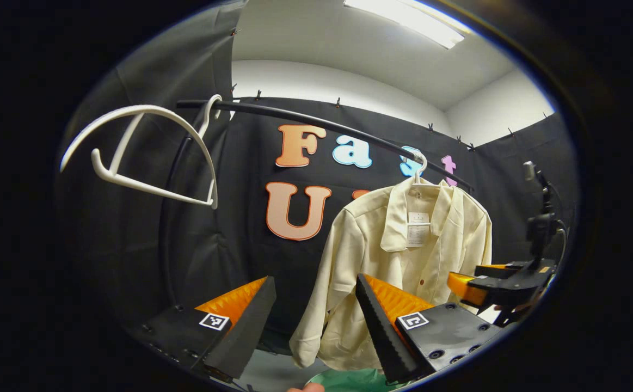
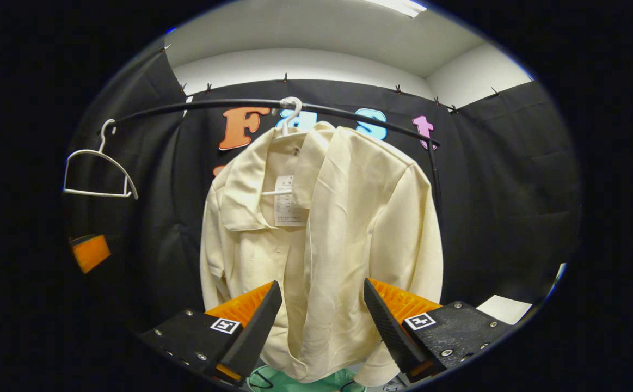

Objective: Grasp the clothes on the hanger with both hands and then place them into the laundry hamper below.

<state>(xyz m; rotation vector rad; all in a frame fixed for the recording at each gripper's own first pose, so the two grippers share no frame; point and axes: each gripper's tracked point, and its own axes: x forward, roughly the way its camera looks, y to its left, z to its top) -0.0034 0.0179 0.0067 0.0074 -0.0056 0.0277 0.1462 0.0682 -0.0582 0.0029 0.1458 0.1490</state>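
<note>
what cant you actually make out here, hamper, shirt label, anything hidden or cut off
- Laundry hamper: just a green sliver at the bottom edge of the right gripper view, behind the shirt hem and the right tool; its shape and depth are unclear.
- Paper label at the collar: print too small.
- Shirt hanger: the hook shows, the shoulders are under the fabric.
- Left tool, left gripper view: open, its fingers cover the shirt's lower hem.

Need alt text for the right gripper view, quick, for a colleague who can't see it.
A cream shirt hangs on a white hanger from a black rail, straight ahead of the open right gripper. An empty white hanger hangs farther left, and a green laundry hamper sits below the shirt.
</note>
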